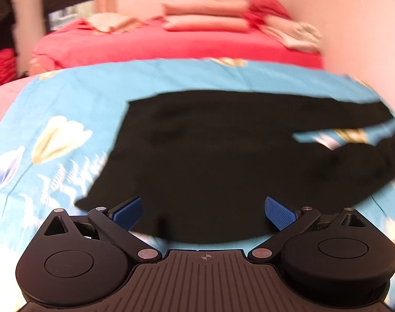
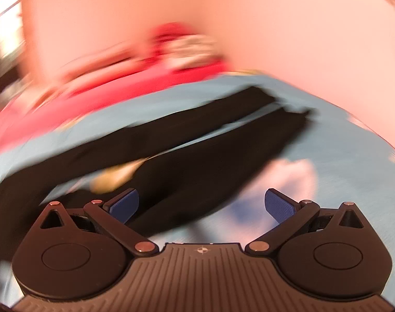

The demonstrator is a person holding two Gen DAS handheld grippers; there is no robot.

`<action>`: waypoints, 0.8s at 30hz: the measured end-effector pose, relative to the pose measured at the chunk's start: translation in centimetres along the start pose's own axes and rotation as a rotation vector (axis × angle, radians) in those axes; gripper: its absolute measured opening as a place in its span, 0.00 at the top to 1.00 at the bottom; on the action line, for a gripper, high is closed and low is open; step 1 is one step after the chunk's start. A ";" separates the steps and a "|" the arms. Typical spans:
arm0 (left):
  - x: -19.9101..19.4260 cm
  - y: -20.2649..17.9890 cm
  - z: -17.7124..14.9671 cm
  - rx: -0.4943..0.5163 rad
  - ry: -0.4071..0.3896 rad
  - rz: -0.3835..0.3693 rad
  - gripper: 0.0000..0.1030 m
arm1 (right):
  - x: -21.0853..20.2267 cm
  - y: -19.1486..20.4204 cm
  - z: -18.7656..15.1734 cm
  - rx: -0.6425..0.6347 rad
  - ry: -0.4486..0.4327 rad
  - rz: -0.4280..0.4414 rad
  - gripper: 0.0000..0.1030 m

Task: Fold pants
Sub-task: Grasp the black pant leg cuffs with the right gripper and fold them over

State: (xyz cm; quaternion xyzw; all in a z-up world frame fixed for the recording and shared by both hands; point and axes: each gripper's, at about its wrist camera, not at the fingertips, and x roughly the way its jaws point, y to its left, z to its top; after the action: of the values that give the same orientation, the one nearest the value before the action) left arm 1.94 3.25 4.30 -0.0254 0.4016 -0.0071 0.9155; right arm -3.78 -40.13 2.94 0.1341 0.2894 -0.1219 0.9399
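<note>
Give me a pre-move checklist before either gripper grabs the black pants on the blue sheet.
1. Left gripper open, nothing held: ok.
2. Right gripper open, nothing held: ok.
3. Black pants spread on the blue floral sheet: ok.
4. The two legs lie apart, sheet showing between them: ok.
5. Pants free of wrinkles: cannot tell, both views blurred.
6. Left gripper's fingers over the near edge of the pants: ok.

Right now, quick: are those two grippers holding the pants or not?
Left gripper: open, holding nothing, above the black pants.
Right gripper: open, holding nothing, by the pant legs.
</note>
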 end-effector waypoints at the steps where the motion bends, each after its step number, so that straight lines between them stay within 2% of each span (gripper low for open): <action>1: 0.8 0.4 0.3 -0.019 0.001 0.021 0.00 | 1.7 -1.9 1.2 0.060 0.004 -0.049 0.02; 3: 2.9 1.1 0.5 -0.057 0.015 0.056 0.00 | 5.0 -5.1 3.1 0.142 0.047 -0.128 0.15; 4: 3.9 1.3 0.4 -0.077 0.037 0.072 0.00 | 6.5 -6.3 3.5 0.166 0.074 -0.146 0.16; 6: 5.9 2.0 -0.1 -0.106 0.079 0.077 0.00 | 8.8 -8.0 4.4 0.207 0.092 -0.129 0.17; 8: 5.9 1.5 -0.5 -0.070 0.040 0.094 0.00 | 10.4 -8.4 5.2 0.208 0.081 -0.116 0.14; 10: 5.9 1.3 -0.9 -0.051 0.032 0.109 0.00 | 11.5 -8.2 5.5 0.187 0.056 -0.095 0.20; 11: 6.0 1.3 -0.9 -0.052 0.031 0.108 0.00 | 12.0 -8.0 5.6 0.170 0.051 -0.095 0.40; 12: 6.0 1.5 -0.9 -0.059 0.032 0.102 0.00 | 12.3 -7.7 6.0 0.145 0.051 -0.098 0.79; 14: 6.1 1.8 -1.0 -0.055 0.034 0.094 0.00 | 12.0 -7.6 6.4 0.114 0.044 -0.090 0.88; 16: 6.1 1.8 -1.1 -0.049 0.033 0.092 0.00 | 9.5 -8.8 6.9 0.154 -0.055 -0.092 0.88; 17: 6.1 1.9 -1.1 -0.049 0.031 0.093 0.00 | 8.2 -10.0 6.9 0.198 -0.107 -0.111 0.92; 18: 6.1 1.8 -1.2 -0.049 0.029 0.096 0.00 | 7.2 -11.2 6.6 0.234 -0.146 -0.142 0.92; 19: 5.9 1.7 -1.3 -0.050 0.027 0.099 0.00 | 7.0 -12.5 6.2 0.259 -0.138 -0.169 0.92; 21: 5.8 1.6 -1.4 -0.050 0.024 0.106 0.00 | 8.7 -14.2 5.3 0.279 0.015 -0.176 0.92; 22: 5.8 1.5 -1.5 -0.048 0.023 0.106 0.00 | 8.6 -15.0 4.8 0.292 0.008 -0.147 0.91; 23: 5.7 1.6 -1.5 -0.048 0.021 0.104 0.00 | 8.0 -15.4 4.6 0.308 -0.012 -0.130 0.86; 24: 5.7 1.6 -1.6 -0.049 0.019 0.102 0.00 | 7.7 -16.0 4.6 0.349 -0.024 -0.122 0.74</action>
State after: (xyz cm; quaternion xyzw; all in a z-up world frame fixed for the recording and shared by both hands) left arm 4.63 4.60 -1.08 -0.0270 0.4112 0.0492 0.9098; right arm -0.15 -57.74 -0.71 0.2761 0.2602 -0.2285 0.8966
